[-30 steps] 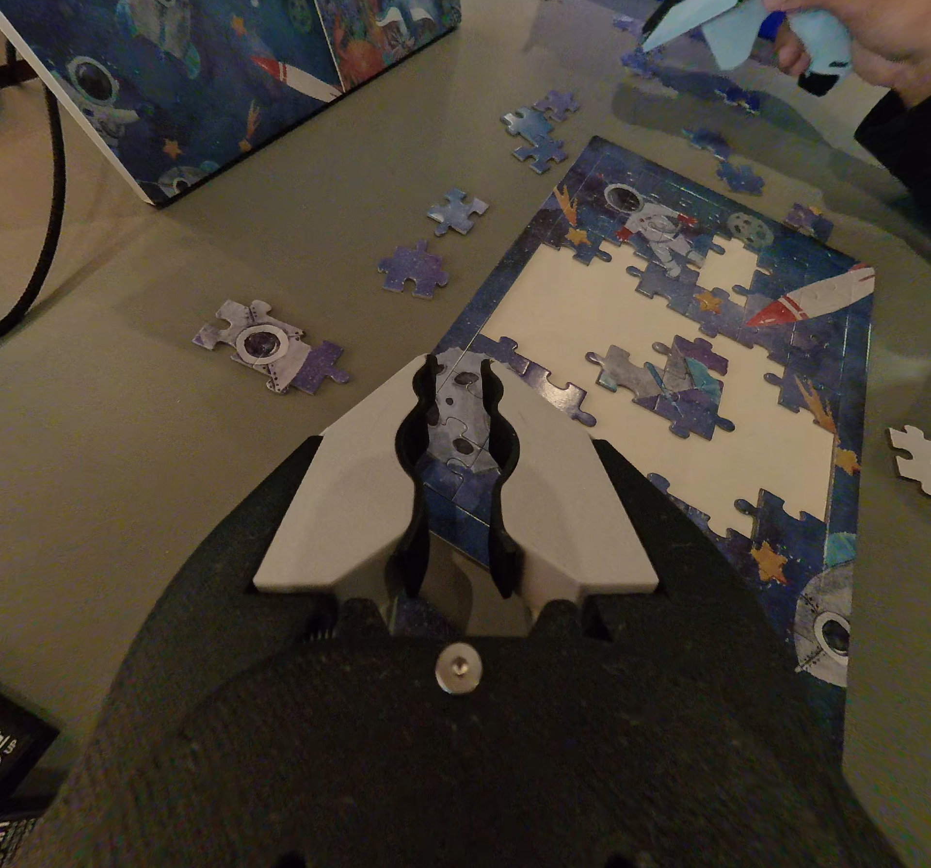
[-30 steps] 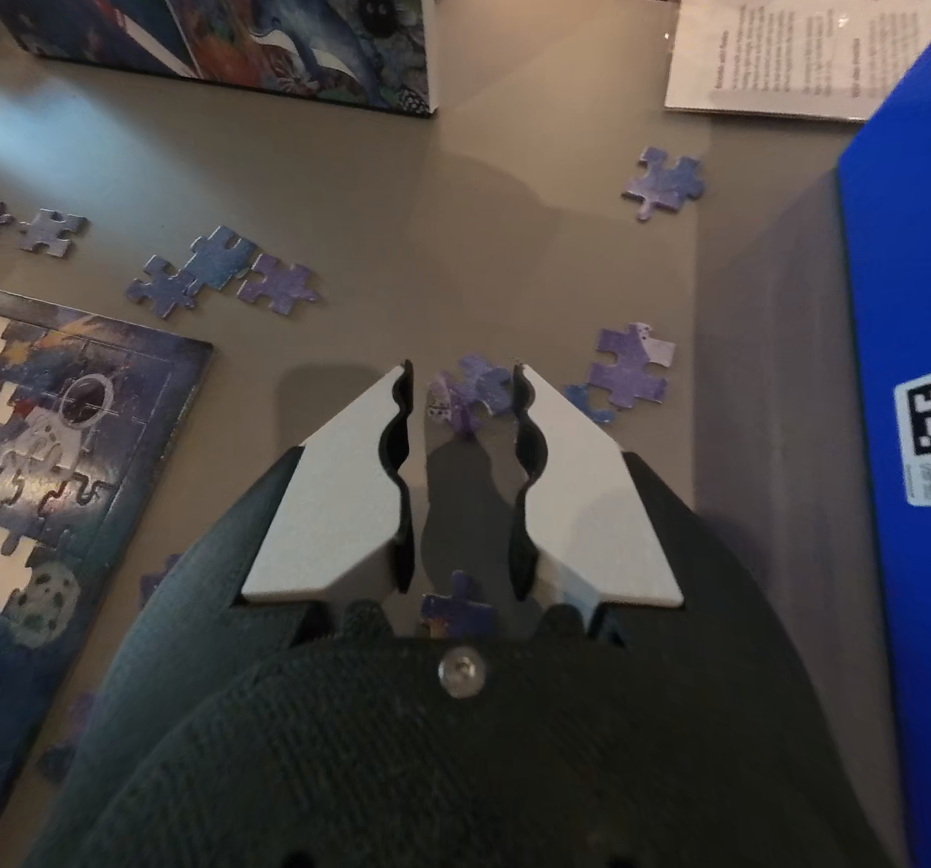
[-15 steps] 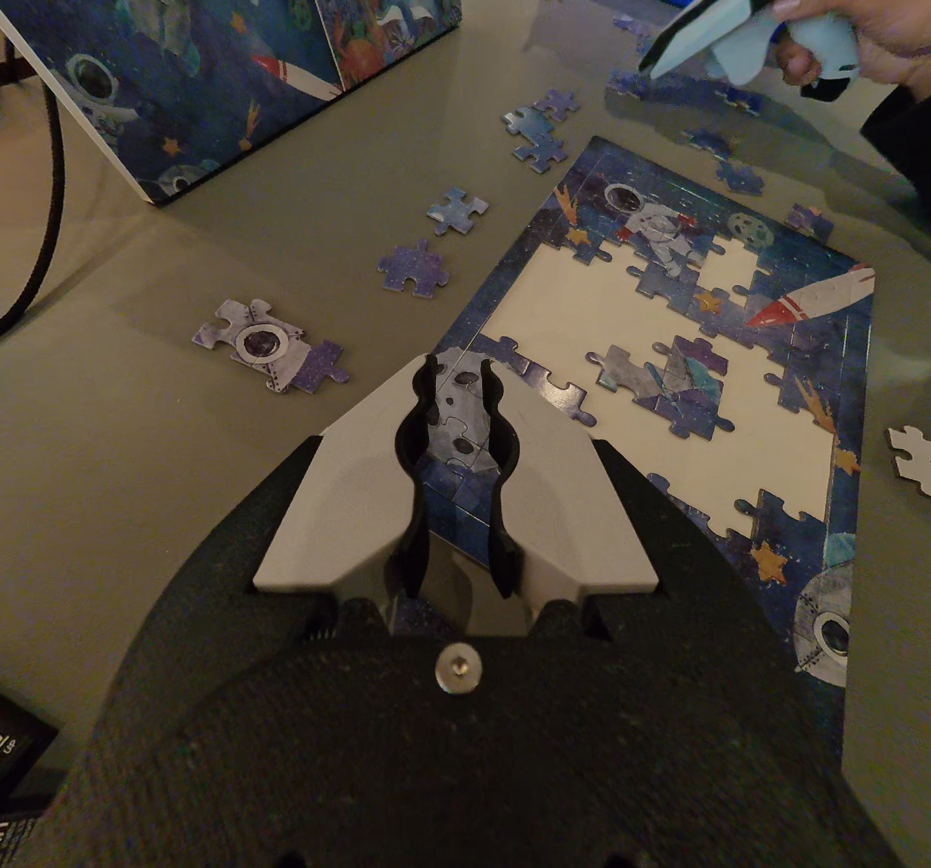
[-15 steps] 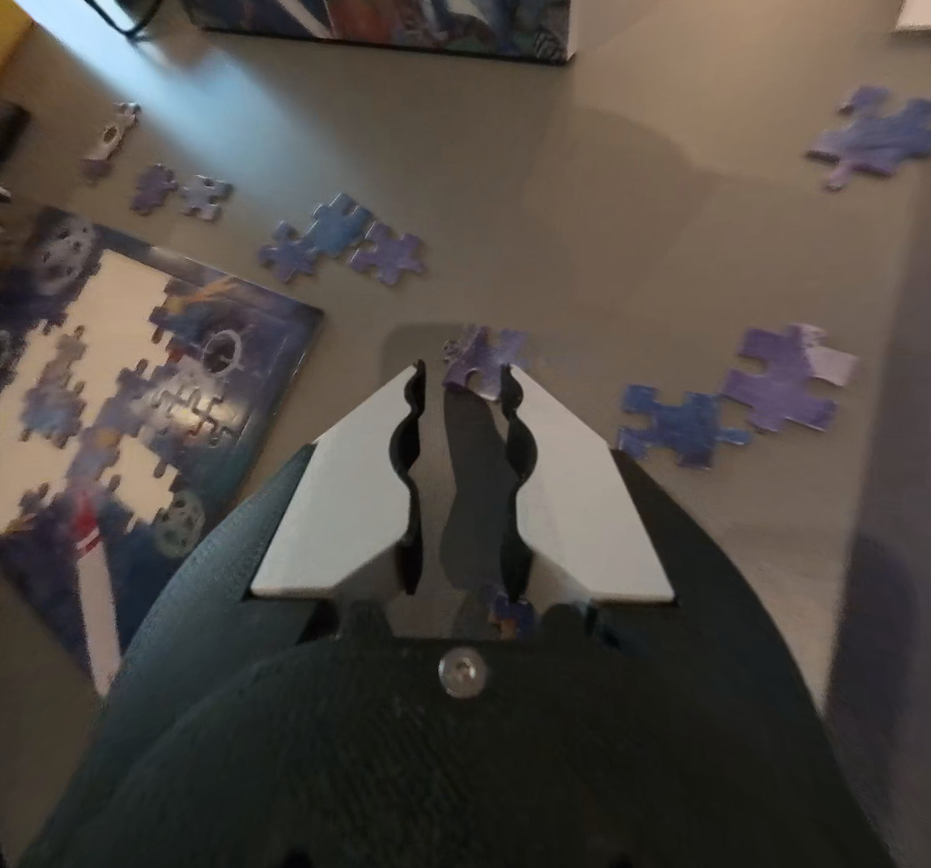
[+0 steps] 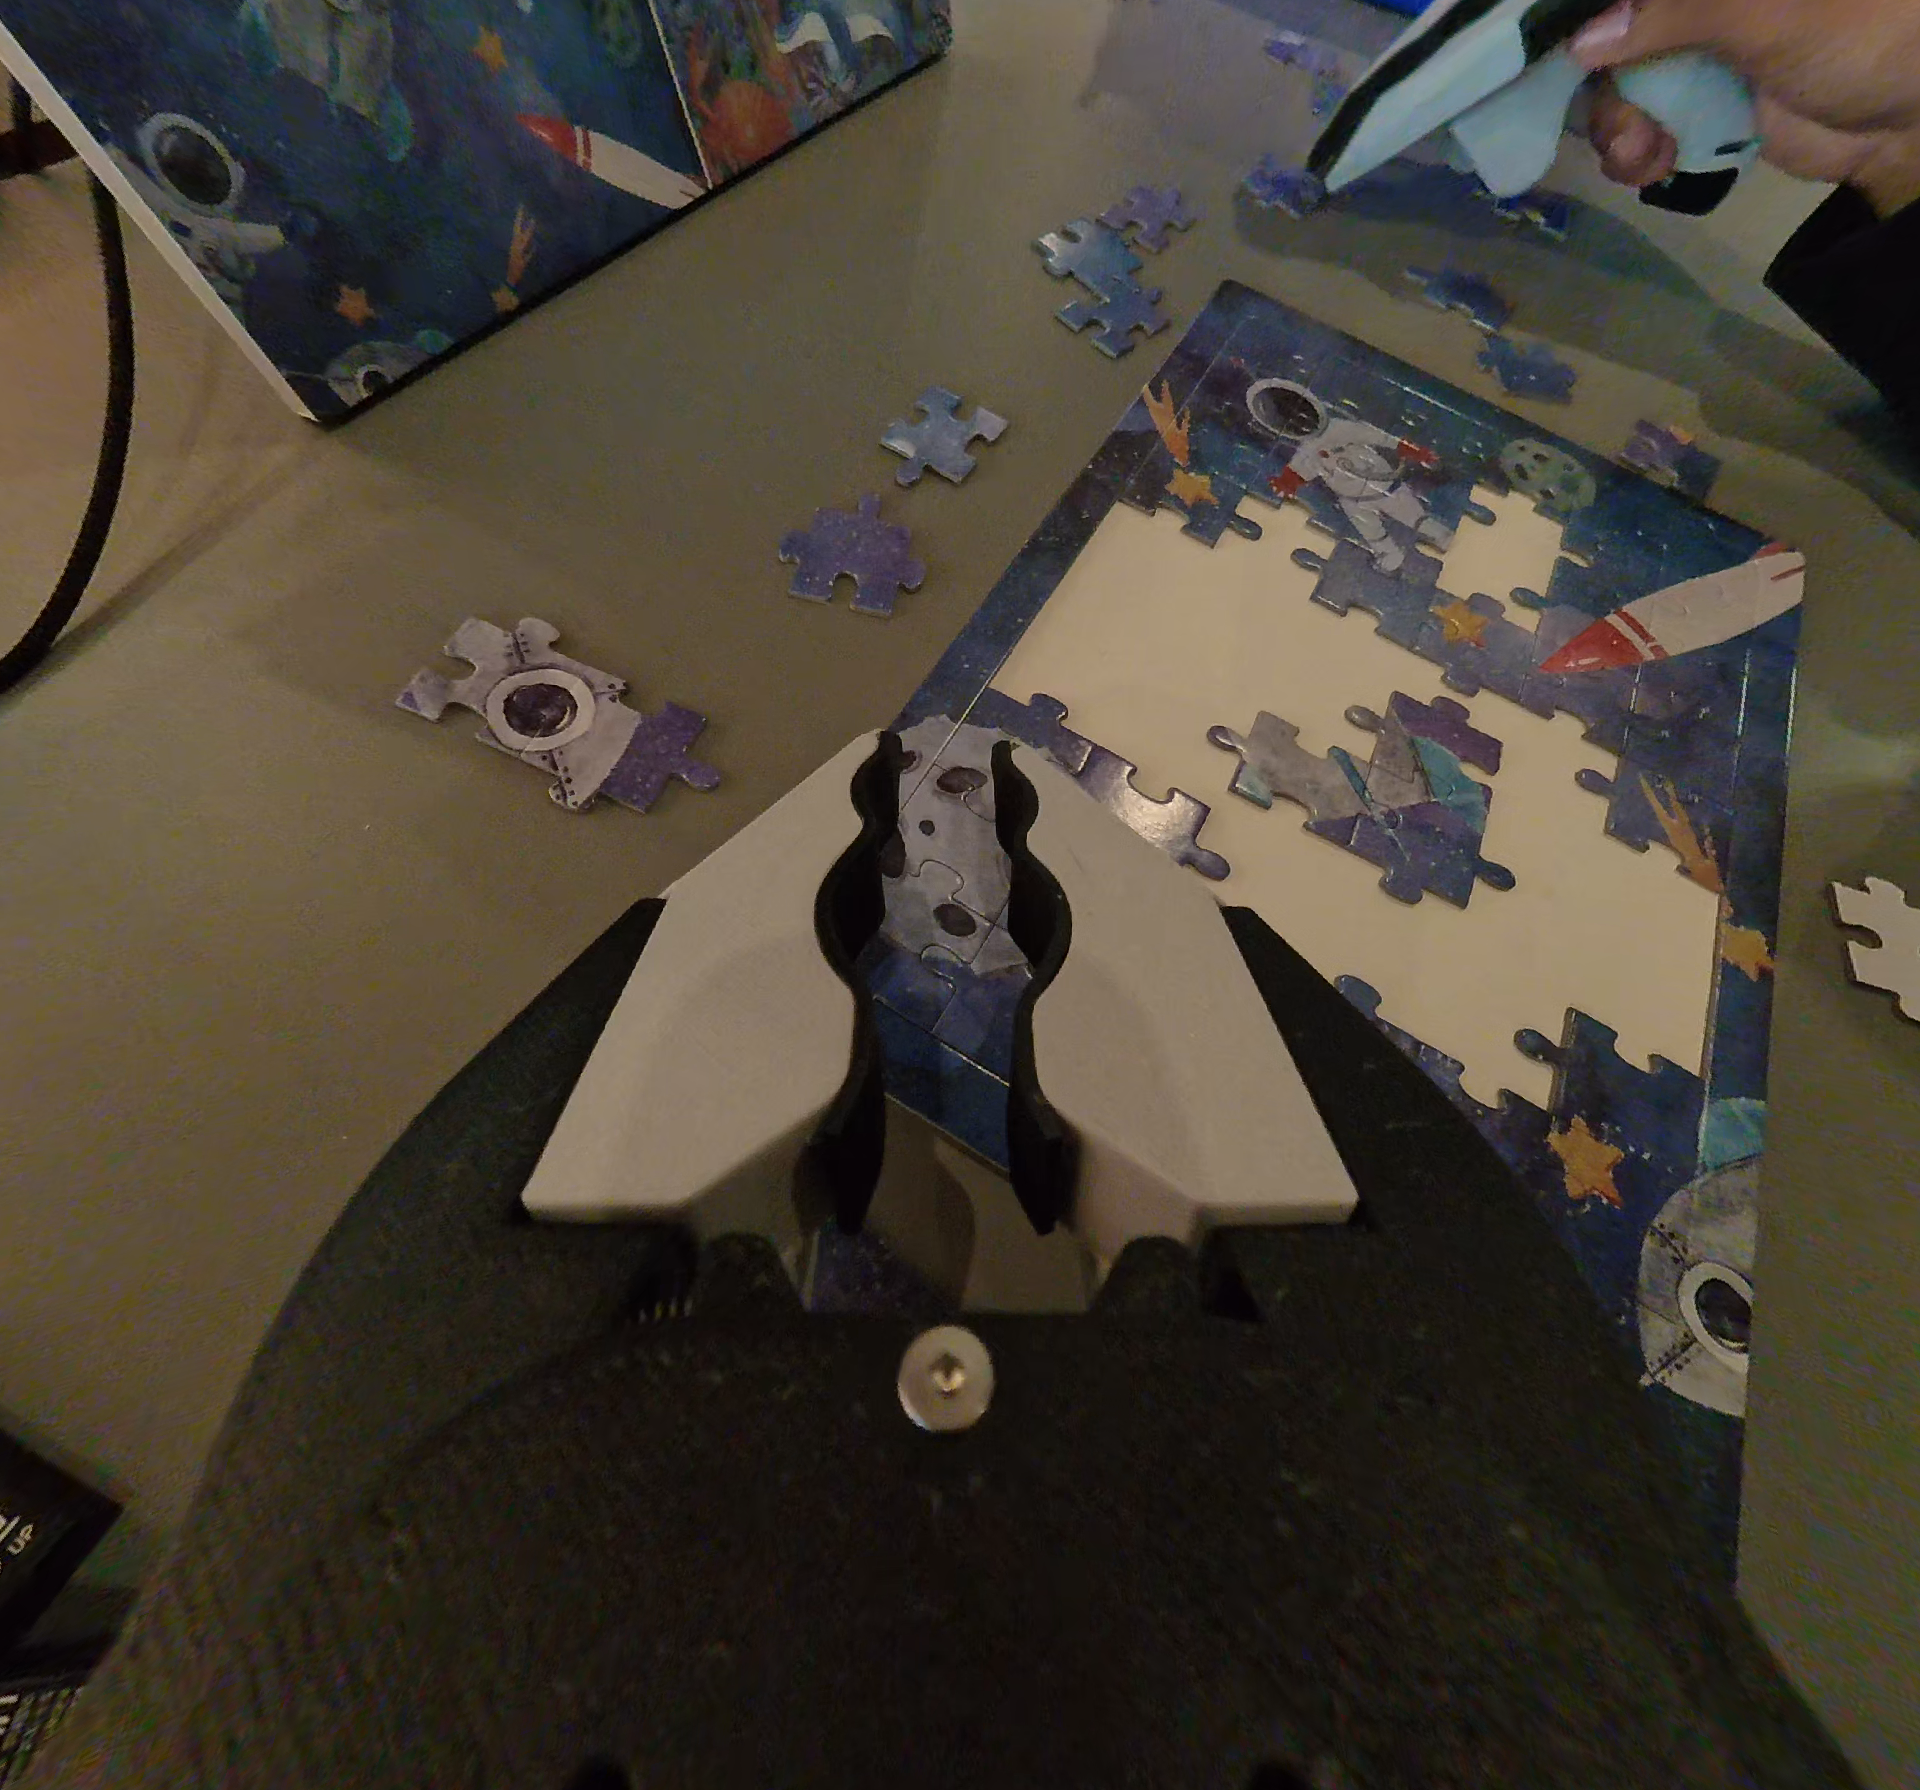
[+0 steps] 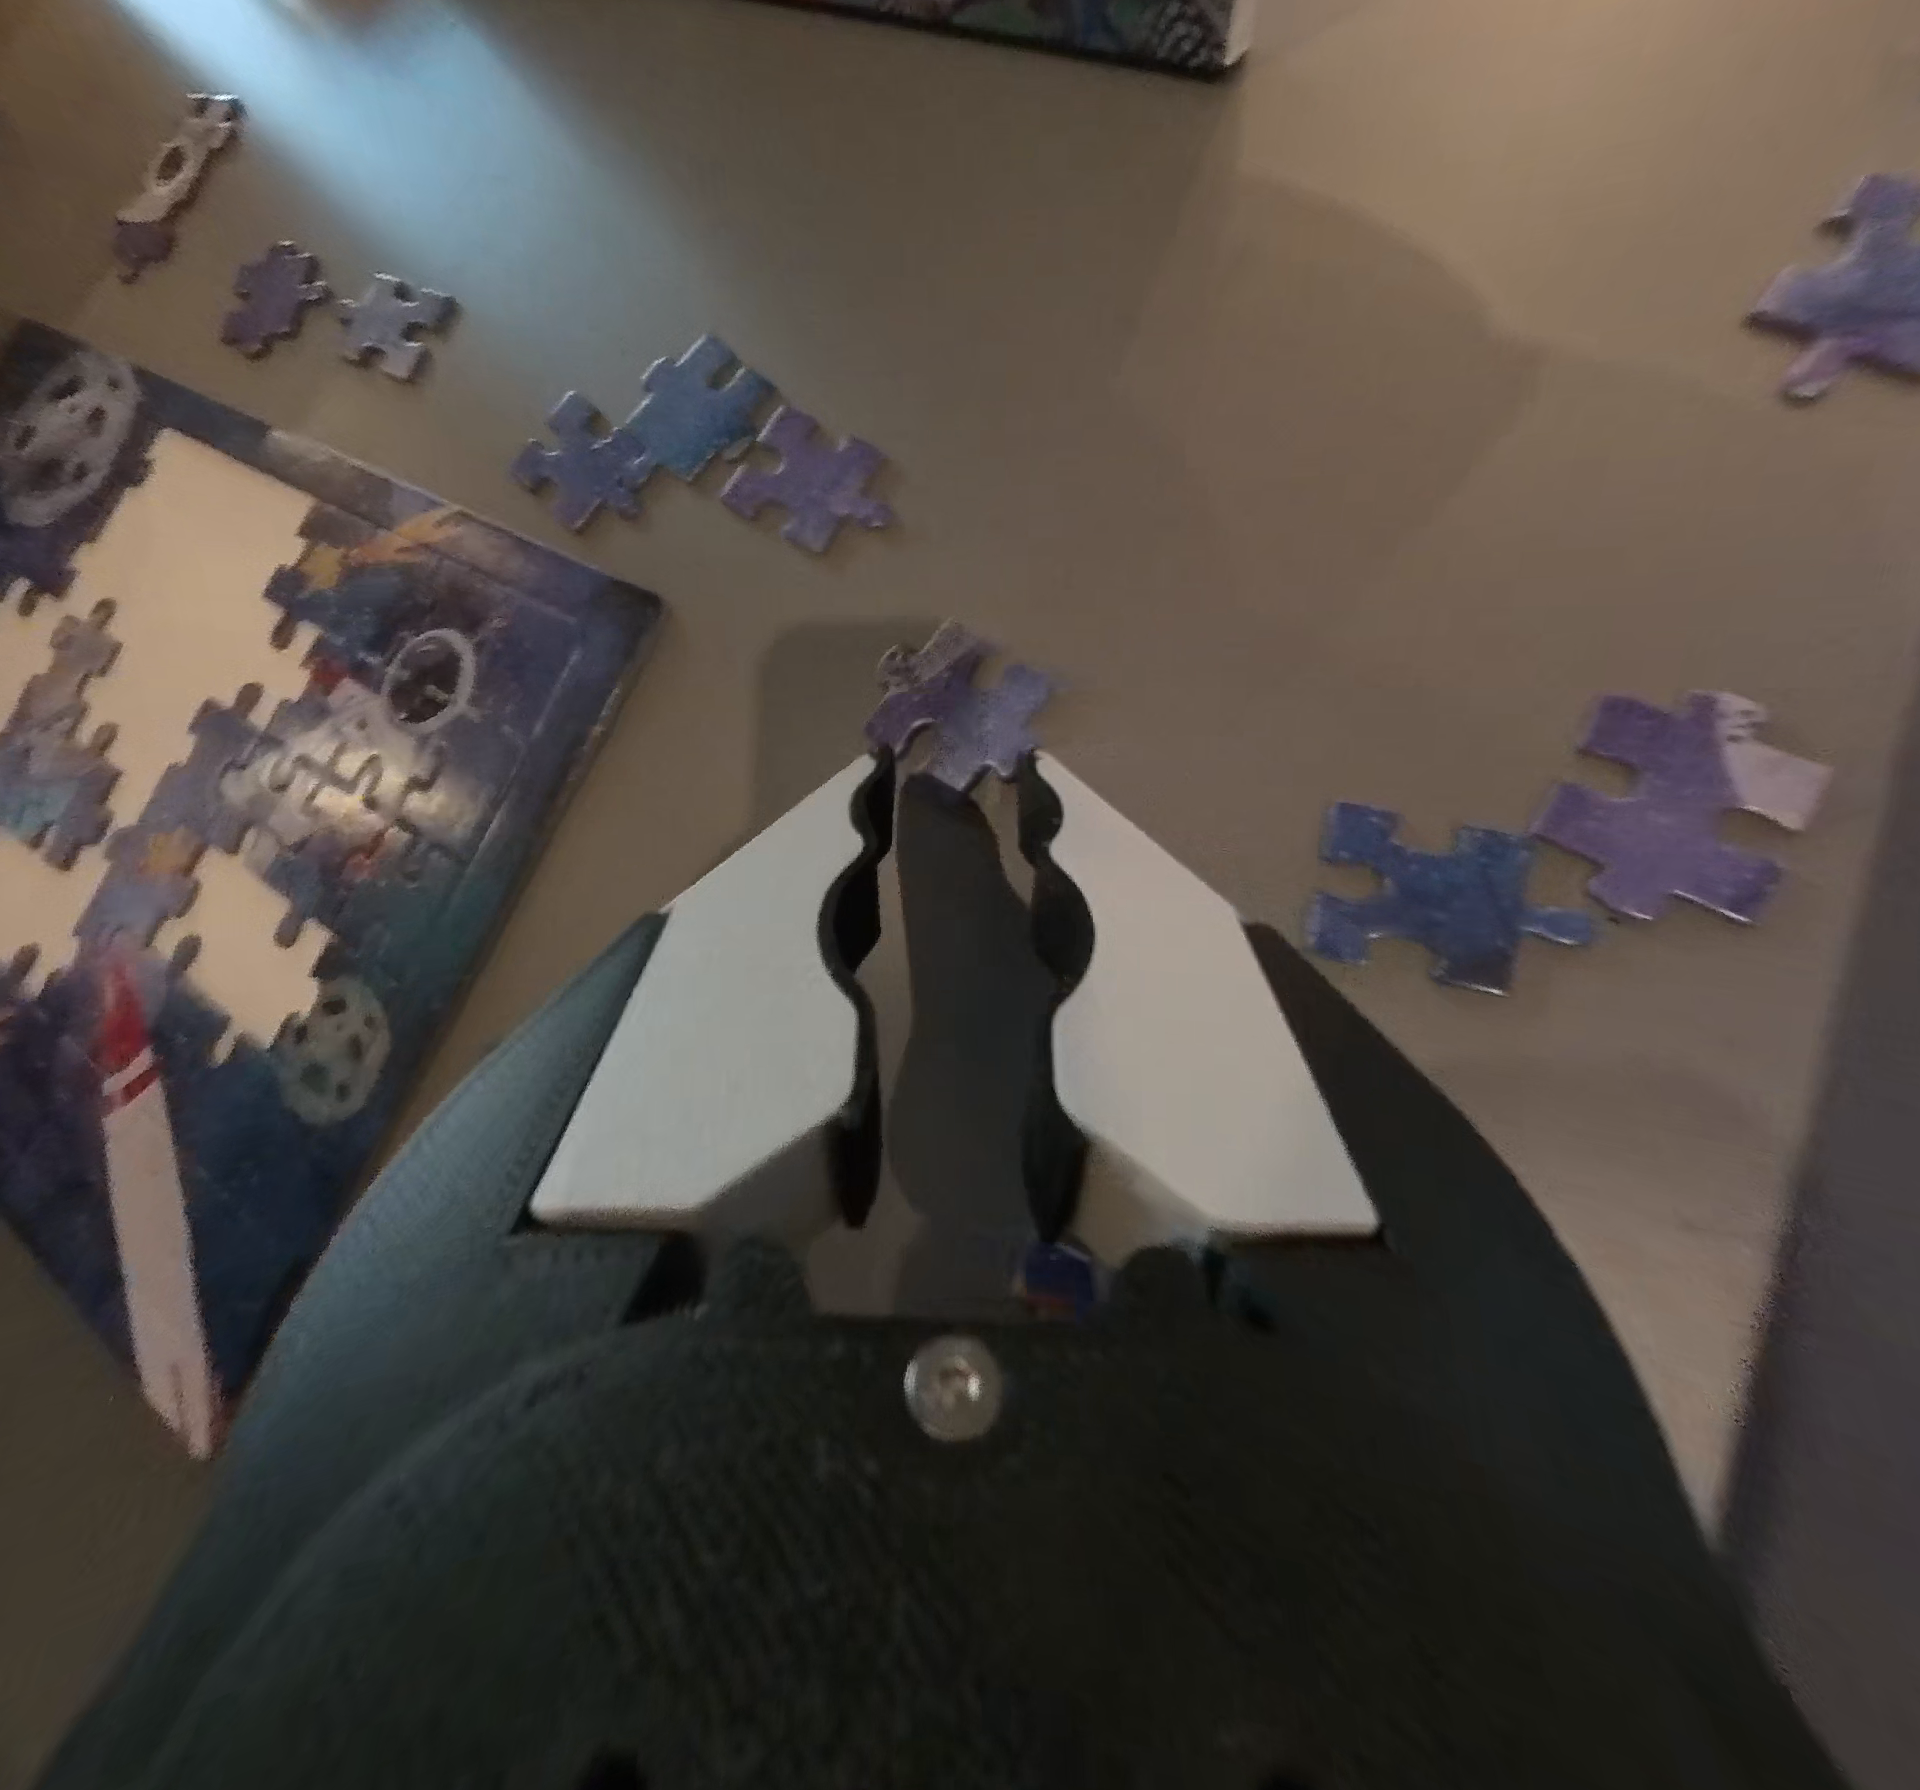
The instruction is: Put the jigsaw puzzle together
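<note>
Two grippers are at work over a grey table [image 5: 312,961]. From the left wrist view, the left gripper [image 5: 943,764] hovers with its fingers parted by a narrow gap and nothing between them, over the near-left corner of the rectangular blue space-themed jigsaw puzzle [image 5: 1382,805]. Its border is joined, while much of the cream middle is bare apart from a small island of linked pieces. Loose cardboard pieces lie to the left, among them a grey porthole cluster [image 5: 556,727] and a single purple piece [image 5: 852,558]. At the far left stands the printed puzzle box [image 5: 416,109]. At the far right, a hand [image 5: 1808,57] brings the right gripper [image 5: 1325,177] down to the table.

From the right wrist view, which is somewhat blurred, the right gripper [image 6: 956,769] has its fingers slightly apart, the tips right at a small purple jigsaw piece [image 6: 961,706] lying flat just beyond the puzzle's far edge. Whether they pinch it already, I cannot tell. A dark blue piece [image 6: 1444,893] lies to the right.

Such a piece is probably light, thin and stiff, yet easy to bend at its tabs. Lying flat, it gives little edge; gripping across its body looks safest.
</note>
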Action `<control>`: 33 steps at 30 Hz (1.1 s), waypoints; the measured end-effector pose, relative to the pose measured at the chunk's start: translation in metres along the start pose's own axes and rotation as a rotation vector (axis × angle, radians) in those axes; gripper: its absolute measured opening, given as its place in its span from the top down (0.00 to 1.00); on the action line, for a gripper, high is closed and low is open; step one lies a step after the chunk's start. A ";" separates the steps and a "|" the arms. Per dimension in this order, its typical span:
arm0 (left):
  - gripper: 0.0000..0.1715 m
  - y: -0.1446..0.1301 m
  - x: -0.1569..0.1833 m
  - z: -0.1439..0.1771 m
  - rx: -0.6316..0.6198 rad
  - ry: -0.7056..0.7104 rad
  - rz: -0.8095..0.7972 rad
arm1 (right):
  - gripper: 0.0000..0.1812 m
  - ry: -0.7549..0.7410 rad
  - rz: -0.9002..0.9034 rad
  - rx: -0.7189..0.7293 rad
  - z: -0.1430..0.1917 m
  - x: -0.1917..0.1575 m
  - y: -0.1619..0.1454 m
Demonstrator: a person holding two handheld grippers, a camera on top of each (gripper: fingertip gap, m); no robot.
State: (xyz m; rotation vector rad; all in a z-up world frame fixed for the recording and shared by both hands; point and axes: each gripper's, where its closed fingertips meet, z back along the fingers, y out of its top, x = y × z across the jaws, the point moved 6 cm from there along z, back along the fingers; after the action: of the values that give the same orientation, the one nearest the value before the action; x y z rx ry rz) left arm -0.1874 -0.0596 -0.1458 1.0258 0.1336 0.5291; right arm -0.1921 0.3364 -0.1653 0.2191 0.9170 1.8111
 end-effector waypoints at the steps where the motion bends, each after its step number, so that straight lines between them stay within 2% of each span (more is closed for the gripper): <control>1: 0.91 0.000 0.000 0.000 0.000 0.000 0.000 | 0.88 0.040 0.003 -0.006 -0.001 -0.004 0.000; 3: 0.91 0.000 0.000 0.000 0.000 0.000 -0.001 | 0.88 0.135 0.002 -0.004 -0.004 -0.015 0.000; 5: 0.91 0.000 0.000 0.000 0.000 0.000 -0.001 | 0.87 0.168 0.010 0.021 -0.003 -0.019 0.004; 9: 0.91 0.000 0.000 0.000 0.000 0.000 -0.001 | 0.83 0.007 0.059 0.072 0.002 -0.005 0.009; 11: 0.91 0.000 0.000 0.000 -0.001 0.000 -0.003 | 0.81 -0.025 0.069 0.077 0.002 -0.003 0.010; 18: 0.91 0.000 0.000 0.000 -0.001 0.001 -0.003 | 0.78 0.018 0.075 0.025 -0.008 -0.010 0.005; 24: 0.91 0.000 0.000 0.000 -0.002 0.000 0.000 | 0.84 0.187 0.094 -0.028 -0.012 -0.032 0.000; 33: 0.91 0.000 0.000 0.000 -0.003 0.000 -0.002 | 0.81 0.119 0.105 0.082 -0.007 -0.027 0.013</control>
State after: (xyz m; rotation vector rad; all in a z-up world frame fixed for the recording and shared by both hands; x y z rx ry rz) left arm -0.1873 -0.0593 -0.1460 1.0222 0.1343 0.5273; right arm -0.1936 0.3076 -0.1546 0.2154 1.0822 1.9012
